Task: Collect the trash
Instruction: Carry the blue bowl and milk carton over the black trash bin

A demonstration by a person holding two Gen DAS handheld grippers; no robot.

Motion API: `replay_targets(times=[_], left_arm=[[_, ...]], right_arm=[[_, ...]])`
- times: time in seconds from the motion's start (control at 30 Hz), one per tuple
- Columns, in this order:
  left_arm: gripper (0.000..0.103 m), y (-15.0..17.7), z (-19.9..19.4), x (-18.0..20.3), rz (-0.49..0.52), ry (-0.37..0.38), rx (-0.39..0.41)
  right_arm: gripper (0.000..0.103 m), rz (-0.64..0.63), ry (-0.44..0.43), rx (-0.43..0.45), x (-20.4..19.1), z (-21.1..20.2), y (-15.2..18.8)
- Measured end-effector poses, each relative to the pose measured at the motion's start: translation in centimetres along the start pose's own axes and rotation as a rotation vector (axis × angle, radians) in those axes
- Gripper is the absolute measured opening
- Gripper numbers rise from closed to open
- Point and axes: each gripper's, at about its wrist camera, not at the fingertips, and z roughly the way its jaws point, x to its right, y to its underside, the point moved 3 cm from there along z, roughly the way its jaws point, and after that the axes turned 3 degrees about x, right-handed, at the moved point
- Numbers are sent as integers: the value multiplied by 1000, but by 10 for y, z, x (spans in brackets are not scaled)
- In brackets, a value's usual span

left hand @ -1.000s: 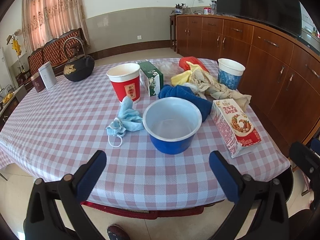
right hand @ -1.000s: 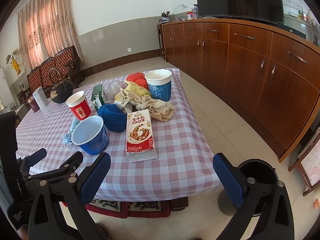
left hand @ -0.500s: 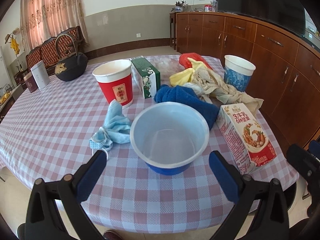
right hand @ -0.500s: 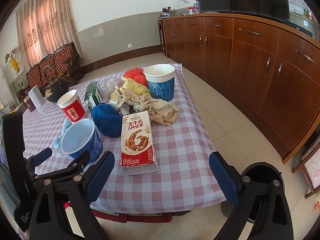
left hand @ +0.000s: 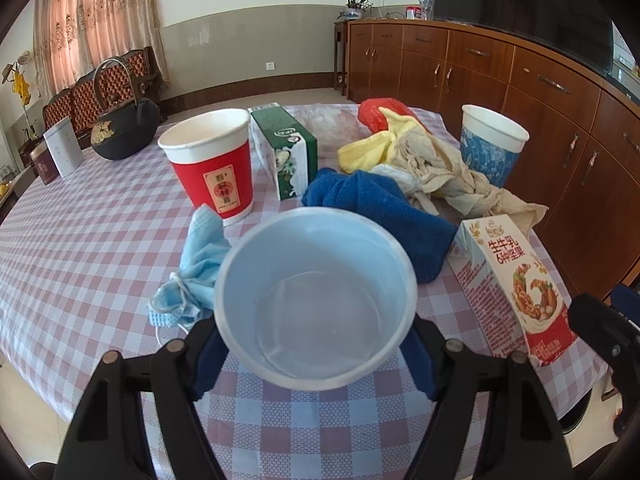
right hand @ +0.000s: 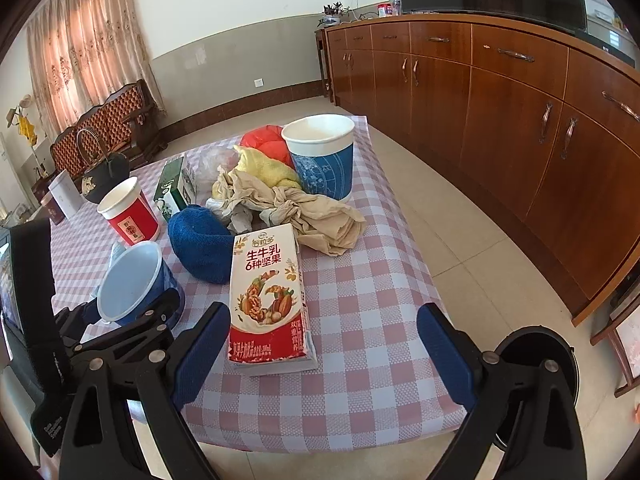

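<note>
A blue paper bowl [left hand: 316,304] stands on the checked table, also in the right wrist view [right hand: 136,284]. My left gripper [left hand: 314,356] is open, its jaws on either side of the bowl; whether they touch it I cannot tell. A milk carton [right hand: 268,292] lies flat in front of my open, empty right gripper [right hand: 322,344], and shows in the left wrist view [left hand: 516,280]. A blue face mask [left hand: 192,268], a red cup [left hand: 212,164], a green box [left hand: 286,148], a blue cup [right hand: 320,156], a blue cloth [right hand: 200,244] and crumpled rags [right hand: 304,212] lie behind.
A black kettle [left hand: 122,128] and two small tins [left hand: 62,152] stand at the table's far left. A black bin [right hand: 536,360] sits on the floor at the right, below the table edge. Wooden cabinets [right hand: 500,100] line the right wall.
My left gripper moved forward until its jaws flank the blue bowl. My right gripper moved closer to the milk carton. Both stayed open.
</note>
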Motion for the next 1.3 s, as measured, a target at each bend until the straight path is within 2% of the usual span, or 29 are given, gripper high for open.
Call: replay_targets(times=[0.23, 0.3, 0.37, 0.6, 0.77, 0.83, 0.87, 1.03, 1.3], left_arm=[[76, 2, -7, -12, -22, 14, 23], [76, 2, -7, -13, -22, 16, 27], [76, 3, -8, -13, -19, 23, 28], [76, 5, -5, -14, -20, 31, 17], [76, 5, -5, -13, -9, 39, 21], [76, 5, -6, -11, -5, 44, 25], [76, 4, -7, -10, -3, 45, 30], [75, 3, -16, -4, 5, 67, 54], [75, 1, -33, 18, 36, 133, 80]], right_arm=[[94, -5, -26, -30, -8, 20, 1], [84, -11, -34, -42, -11, 26, 2], [79, -12, -51, -59, -14, 33, 3], [79, -14, -81, -58, -23, 39, 1], [79, -44, -78, -102, -30, 51, 8], [68, -43, -72, -101, -29, 54, 11], [55, -45, -75, -104, -30, 55, 11], [53, -31, -88, -83, -25, 48, 10], [53, 15, -93, -29, -2, 14, 10]])
